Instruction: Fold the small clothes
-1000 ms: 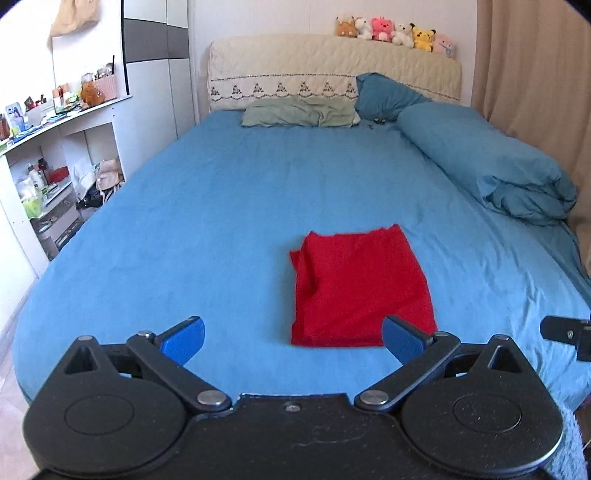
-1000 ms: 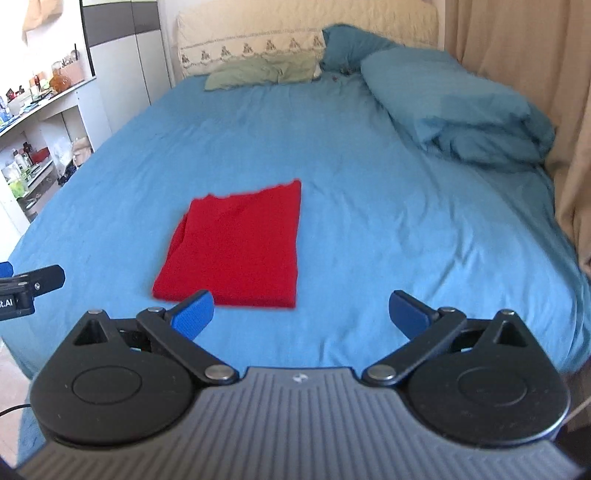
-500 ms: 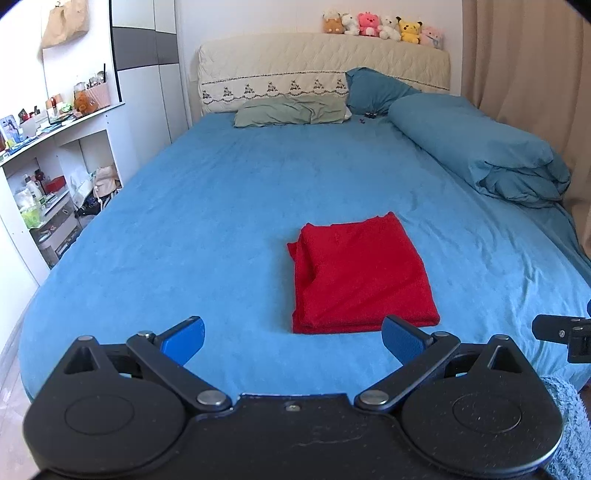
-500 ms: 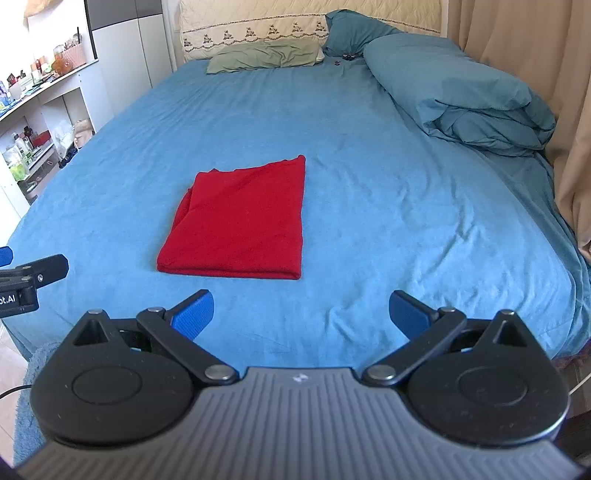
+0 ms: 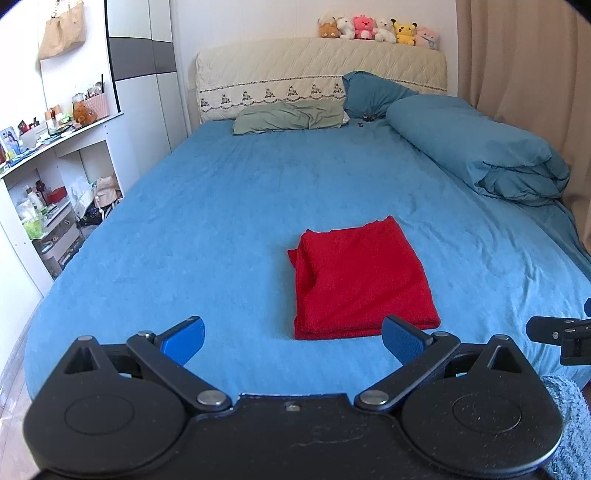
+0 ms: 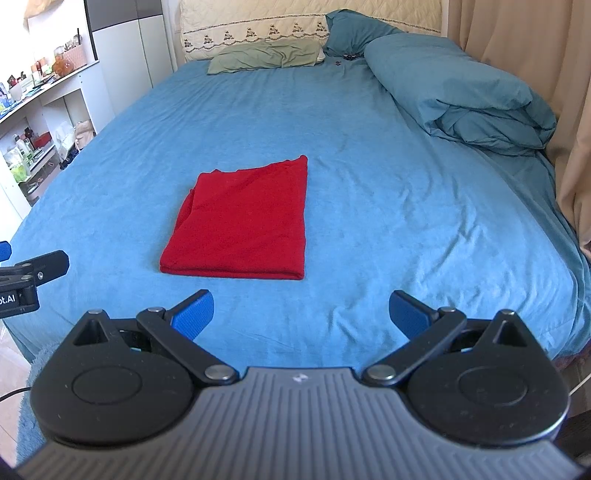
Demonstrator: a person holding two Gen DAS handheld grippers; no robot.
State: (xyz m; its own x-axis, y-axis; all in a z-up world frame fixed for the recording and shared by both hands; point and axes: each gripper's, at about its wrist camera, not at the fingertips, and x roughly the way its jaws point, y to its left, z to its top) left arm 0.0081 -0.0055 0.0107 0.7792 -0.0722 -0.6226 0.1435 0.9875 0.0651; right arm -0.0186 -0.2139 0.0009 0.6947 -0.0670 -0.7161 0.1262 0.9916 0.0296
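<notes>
A red garment point(image 5: 360, 284) lies folded into a neat rectangle on the blue bed point(image 5: 221, 229), near its foot end. It also shows in the right wrist view point(image 6: 243, 225). My left gripper point(image 5: 291, 338) is open and empty, held back from the bed's near edge, with the garment ahead and slightly right. My right gripper point(image 6: 301, 312) is open and empty, also held back, with the garment ahead and to the left. Neither gripper touches the cloth.
A rolled blue duvet point(image 5: 476, 155) lies along the bed's right side, pillows point(image 5: 291, 118) at the head, plush toys point(image 5: 376, 27) on the headboard. White shelves point(image 5: 48, 184) with clutter stand left. A beige curtain point(image 5: 535, 74) hangs right.
Both grippers have drawn back and risen from the bed; the folded red garment now sits farther away in both views. The garment itself has not moved.
</notes>
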